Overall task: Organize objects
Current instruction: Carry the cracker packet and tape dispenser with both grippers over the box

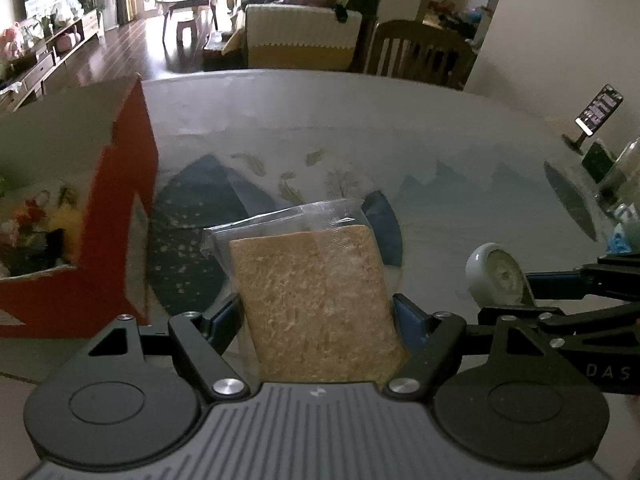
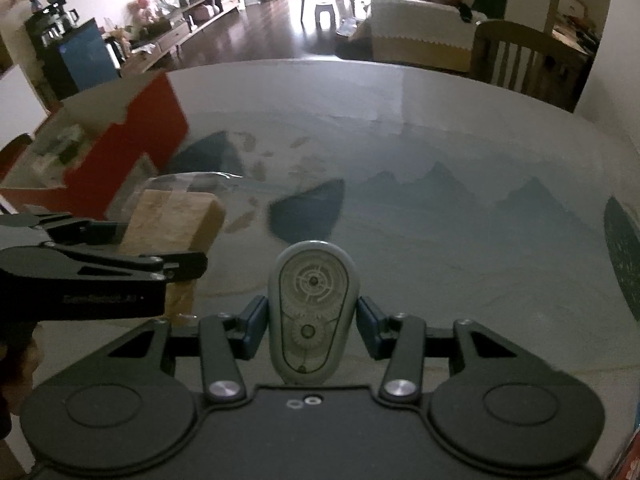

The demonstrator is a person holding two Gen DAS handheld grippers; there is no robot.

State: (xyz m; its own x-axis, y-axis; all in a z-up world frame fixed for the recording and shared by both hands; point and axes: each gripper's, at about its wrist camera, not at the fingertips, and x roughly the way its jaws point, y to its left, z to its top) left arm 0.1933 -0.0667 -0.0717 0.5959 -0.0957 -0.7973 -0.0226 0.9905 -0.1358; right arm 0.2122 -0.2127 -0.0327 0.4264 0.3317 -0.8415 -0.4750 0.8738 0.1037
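Here the left gripper (image 1: 318, 316) clamps a slice of brown bread sealed in a clear plastic wrapper (image 1: 316, 296), its blue-padded fingers (image 1: 408, 320) pressed against both long edges of the slice, the crimped end of the wrapper pointing away from the camera. Left of the bread stands a red cardboard box with an open top (image 1: 120, 240), colourful items showing inside it, though too blurred to name. The right gripper (image 2: 313, 320) holds a pale grey, egg-shaped gadget with a clear face showing small gears (image 2: 312, 316); its fingers (image 2: 252, 330) sit close to the gadget's two sides, and the left wrist view shows the same gadget side-on to the right of the bread. Both held things are above a round grey tablecloth printed with dark blue mountains (image 2: 460, 208). Beyond the bread, past the table's far edge, stands a wooden slat-back chair (image 1: 420, 52).
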